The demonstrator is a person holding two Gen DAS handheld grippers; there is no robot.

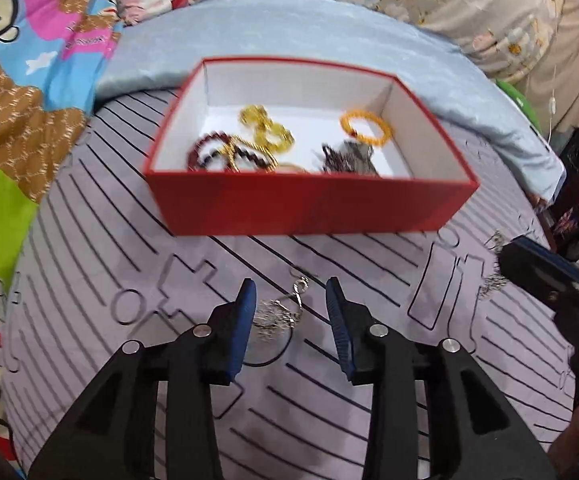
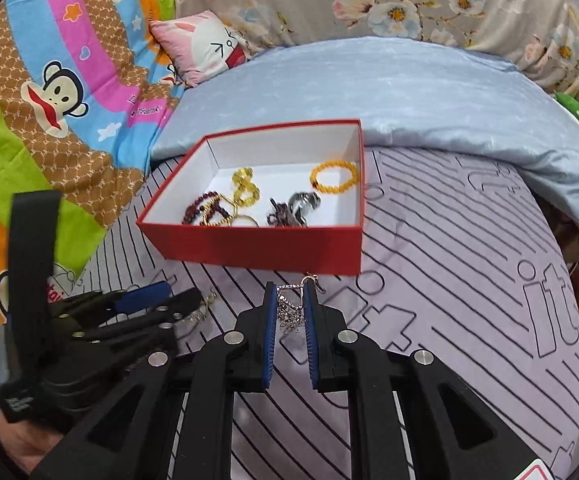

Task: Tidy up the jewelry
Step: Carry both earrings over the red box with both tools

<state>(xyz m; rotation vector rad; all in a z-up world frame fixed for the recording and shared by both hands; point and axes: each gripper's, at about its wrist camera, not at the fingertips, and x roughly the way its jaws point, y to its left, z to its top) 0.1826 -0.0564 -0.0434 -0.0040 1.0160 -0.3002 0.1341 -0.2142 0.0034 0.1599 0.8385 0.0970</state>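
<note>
Jewelry still outside the box comes first. A silver chain (image 1: 279, 312) lies bunched on the striped purple bedspread (image 1: 129, 240) between the blue pads of the left gripper (image 1: 290, 292). Its jaws stand partly apart and neither pad presses on the chain, so it looks set to be picked up, not held.

Just to the right, the right gripper (image 2: 290, 294) has its jaws drawn close on a second silver pendant chain (image 2: 289, 314); the links hang bunched between the pads and a clasp pokes out past the tips, so this piece seems carried clear of the cloth for the drop.

Bare bedspread lies between both grippers and the near wall of the red box (image 2: 257, 246), leaving free room to travel forward. That wall is upright and fairly tall, so a held chain probably needs lifting over the rim before release.

Inside, on the white floor, sit a dark red bead bracelet (image 2: 199, 204), a yellow bead cluster (image 2: 245, 188), a dark tangled piece (image 2: 291, 210) and, apart near the far right corner, an orange bead bracelet (image 2: 334, 177). White floor shows between them, the likeliest landing room.

Behind the box a pale blue pillow (image 2: 409, 92) rises just beside the far wall, with the floral and cartoon bedding beyond.
</note>
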